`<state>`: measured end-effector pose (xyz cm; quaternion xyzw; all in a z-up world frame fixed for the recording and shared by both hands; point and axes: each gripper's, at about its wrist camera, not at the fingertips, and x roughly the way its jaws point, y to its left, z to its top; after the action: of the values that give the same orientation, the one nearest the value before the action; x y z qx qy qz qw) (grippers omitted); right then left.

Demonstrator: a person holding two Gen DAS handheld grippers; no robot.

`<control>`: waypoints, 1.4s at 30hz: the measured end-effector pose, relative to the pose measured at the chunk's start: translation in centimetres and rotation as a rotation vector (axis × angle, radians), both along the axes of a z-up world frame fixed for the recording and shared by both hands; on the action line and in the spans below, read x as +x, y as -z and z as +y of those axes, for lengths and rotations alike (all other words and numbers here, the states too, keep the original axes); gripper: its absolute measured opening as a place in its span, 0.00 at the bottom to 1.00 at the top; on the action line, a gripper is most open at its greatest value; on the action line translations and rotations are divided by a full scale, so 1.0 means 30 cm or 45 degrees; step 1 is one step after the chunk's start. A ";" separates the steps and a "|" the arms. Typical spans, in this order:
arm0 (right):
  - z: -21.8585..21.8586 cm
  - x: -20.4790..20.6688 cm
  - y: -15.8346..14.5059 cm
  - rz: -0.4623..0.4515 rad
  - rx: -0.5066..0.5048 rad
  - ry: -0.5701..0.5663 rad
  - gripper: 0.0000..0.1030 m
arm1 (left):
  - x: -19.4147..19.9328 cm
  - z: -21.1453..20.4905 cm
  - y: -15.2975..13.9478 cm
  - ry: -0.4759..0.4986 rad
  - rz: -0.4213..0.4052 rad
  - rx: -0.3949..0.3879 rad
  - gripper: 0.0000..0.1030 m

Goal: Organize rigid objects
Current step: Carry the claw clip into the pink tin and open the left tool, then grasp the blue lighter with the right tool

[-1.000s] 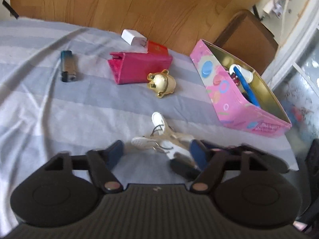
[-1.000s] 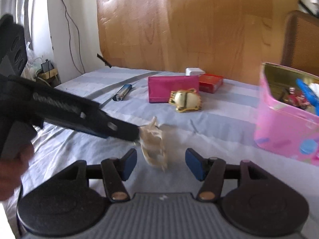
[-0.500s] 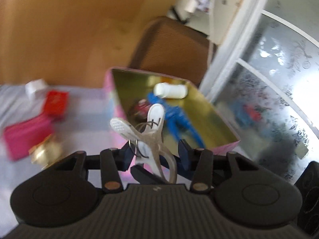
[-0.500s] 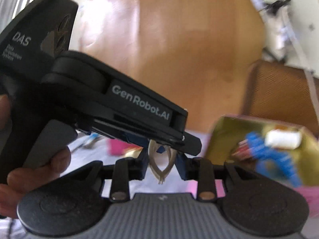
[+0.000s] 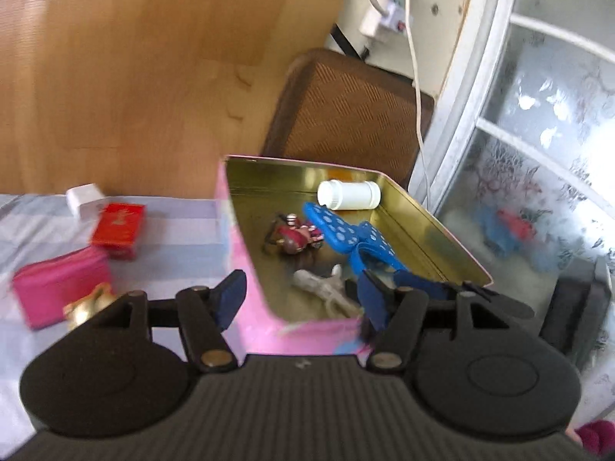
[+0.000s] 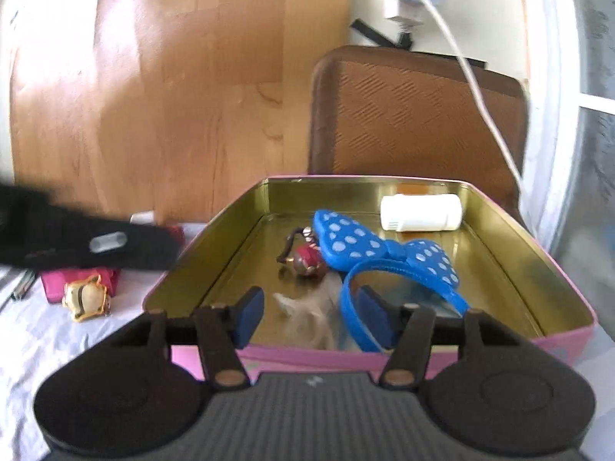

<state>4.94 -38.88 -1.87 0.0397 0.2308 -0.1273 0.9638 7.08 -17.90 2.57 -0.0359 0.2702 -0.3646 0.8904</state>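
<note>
Left wrist view: the left claw (image 5: 300,299) gapes wide and empty over the pink tin (image 5: 246,272); the pale hair clip (image 5: 323,288) lies inside, just beyond its fingertips. A red box (image 5: 119,224) shows only here.

Right wrist view: the right claw (image 6: 313,317) is wide too, with the blurred clip (image 6: 311,315) on the tin floor (image 6: 499,269) between its fingers.

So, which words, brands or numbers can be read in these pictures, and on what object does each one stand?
None can be read.
Red box: gold mark, too blurred.
White bottle: grey print by the cap, too small.
Left gripper: side marking, blurred.
Pink tin: only patterns show.
</note>
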 end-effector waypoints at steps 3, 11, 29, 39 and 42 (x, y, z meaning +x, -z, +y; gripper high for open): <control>0.025 -0.055 -0.036 -0.073 0.052 0.040 0.54 | -0.007 0.089 -0.013 -0.046 -0.023 -0.002 0.64; 0.218 -0.123 -0.138 -0.168 0.099 -0.108 0.54 | -0.007 0.411 0.042 -0.239 -0.028 -0.021 0.64; 0.936 0.566 0.103 0.331 0.166 -0.686 0.35 | 0.119 0.855 0.247 -0.871 0.125 -0.031 0.62; 0.818 0.371 0.124 0.358 0.380 -0.725 0.24 | 0.113 0.861 0.237 -0.584 0.315 -0.232 0.62; 0.739 0.268 0.131 0.334 0.501 -0.721 0.24 | 0.107 0.805 0.238 -0.461 0.447 -0.296 0.62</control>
<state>12.97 -16.71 -5.80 0.1422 0.3744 0.1872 0.8970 10.28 6.25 -4.58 -0.2481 0.3660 -0.2161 0.8705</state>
